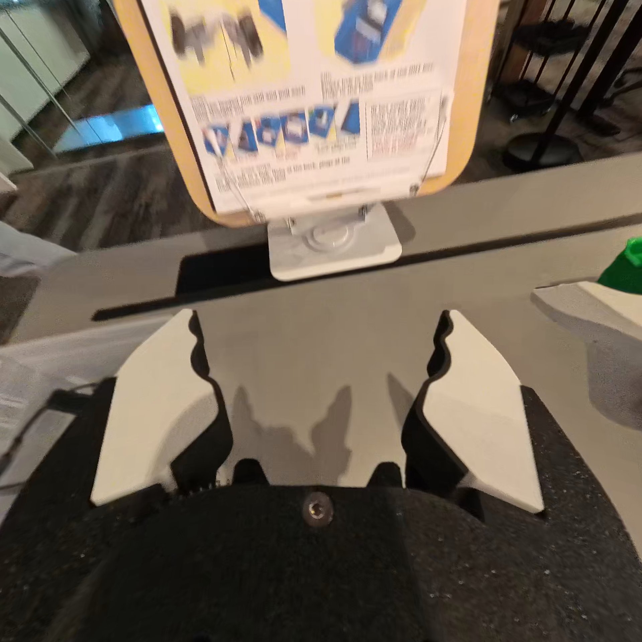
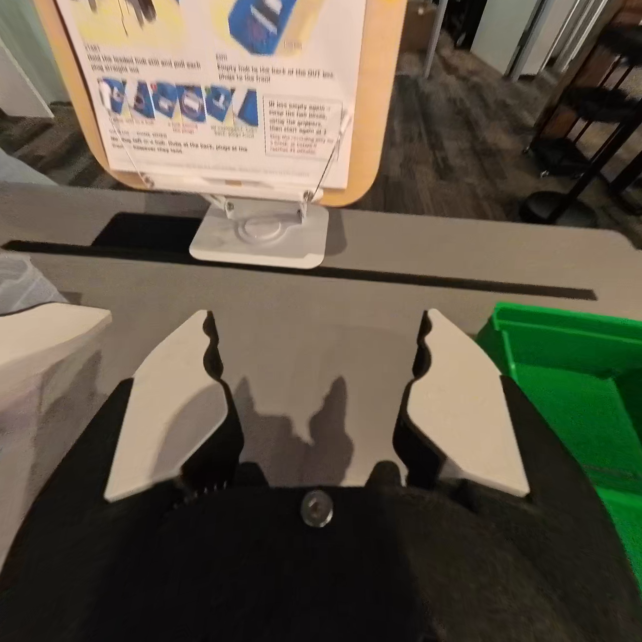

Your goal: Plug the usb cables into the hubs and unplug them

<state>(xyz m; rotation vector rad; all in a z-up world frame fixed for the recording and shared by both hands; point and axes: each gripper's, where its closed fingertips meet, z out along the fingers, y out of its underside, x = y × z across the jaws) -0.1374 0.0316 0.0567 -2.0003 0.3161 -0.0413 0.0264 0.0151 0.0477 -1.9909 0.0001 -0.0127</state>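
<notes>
No usb cable or hub shows clearly in either view. My left gripper [image 1: 321, 314] is open and empty, its white fingers spread wide over the bare grey table [image 1: 312, 347]. My right gripper [image 2: 317, 314] is open and empty too, over the same grey table [image 2: 312, 347]. The right gripper's finger [image 1: 590, 312] shows at the right edge of the left wrist view. The left gripper's finger [image 2: 45, 333] shows at the left edge of the right wrist view.
A green bin [image 2: 573, 399] sits to the right of my right gripper; its corner shows in the left wrist view [image 1: 625, 271]. A printed instruction sheet on a wooden board [image 1: 312, 104] [image 2: 222, 97] stands on a white base [image 1: 333, 250] at the table's far edge. A clear plastic bag [image 1: 38, 382] with something dark in it lies at the left.
</notes>
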